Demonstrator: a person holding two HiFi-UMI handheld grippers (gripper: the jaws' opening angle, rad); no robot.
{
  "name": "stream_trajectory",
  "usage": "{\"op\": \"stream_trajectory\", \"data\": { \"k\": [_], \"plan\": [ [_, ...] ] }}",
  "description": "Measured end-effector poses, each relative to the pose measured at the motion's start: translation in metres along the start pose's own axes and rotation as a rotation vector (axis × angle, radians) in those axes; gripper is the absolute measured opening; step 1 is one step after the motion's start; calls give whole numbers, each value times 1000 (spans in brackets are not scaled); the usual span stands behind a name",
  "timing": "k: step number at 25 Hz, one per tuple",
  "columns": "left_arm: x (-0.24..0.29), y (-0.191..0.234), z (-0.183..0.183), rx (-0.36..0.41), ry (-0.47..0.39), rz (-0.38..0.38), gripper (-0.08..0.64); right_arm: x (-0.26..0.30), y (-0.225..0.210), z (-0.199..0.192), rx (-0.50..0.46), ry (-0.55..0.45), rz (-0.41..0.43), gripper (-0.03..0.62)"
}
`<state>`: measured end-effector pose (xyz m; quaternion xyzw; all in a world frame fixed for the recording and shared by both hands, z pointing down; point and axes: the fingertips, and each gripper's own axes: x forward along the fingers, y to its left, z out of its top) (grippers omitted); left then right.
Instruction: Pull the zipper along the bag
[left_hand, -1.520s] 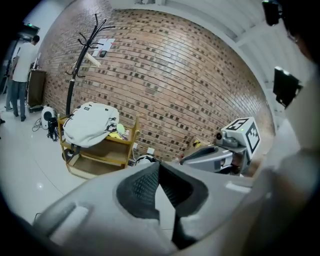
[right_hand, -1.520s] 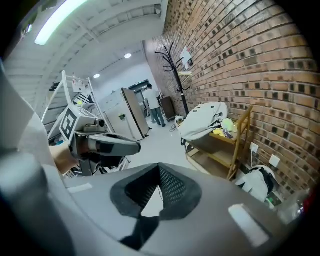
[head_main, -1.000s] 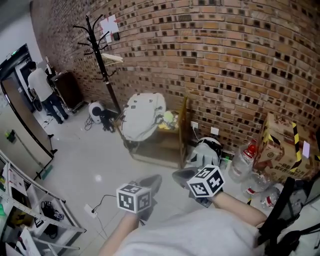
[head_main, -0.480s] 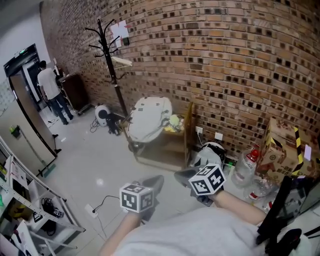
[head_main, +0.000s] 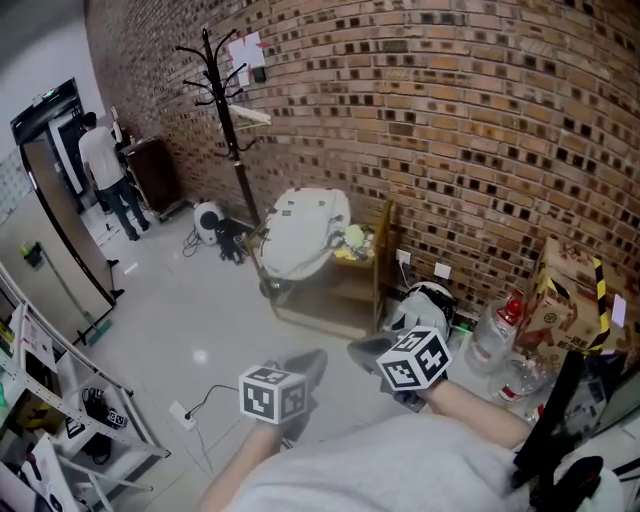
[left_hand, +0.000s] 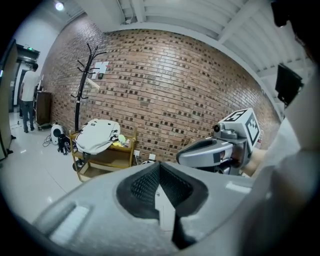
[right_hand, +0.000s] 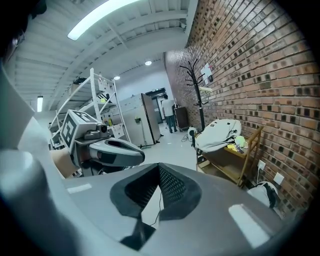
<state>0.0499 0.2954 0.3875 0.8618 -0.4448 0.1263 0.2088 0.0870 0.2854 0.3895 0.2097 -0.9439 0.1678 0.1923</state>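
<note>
A pale grey backpack lies on a low wooden stand against the brick wall, well ahead of me across the floor. It also shows in the left gripper view as the backpack and in the right gripper view as the backpack. My left gripper and right gripper hang side by side close to my body, far from the bag. The left gripper has its jaws shut with nothing between them. The right gripper is shut and empty too.
A black coat stand rises left of the wooden stand, with a small device on the floor by it. A second bag, water bottles and a cardboard box sit at the right. A metal rack is left; a person stands far off.
The head view has shifted a little, so the backpack and coat stand sit slightly further right in the picture. Both grippers keep their place, shut and empty.
</note>
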Motion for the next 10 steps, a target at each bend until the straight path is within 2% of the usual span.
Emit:
{"op": "stream_trajectory", "data": {
  "k": [4,10],
  "plan": [
    [-1,6,2,3,0,5,2,6,-1,2,-29,13,-14,-2],
    [0,18,6,10,2,5,2,16,-3,8,-24,15,-13,-2]
  ]
}}
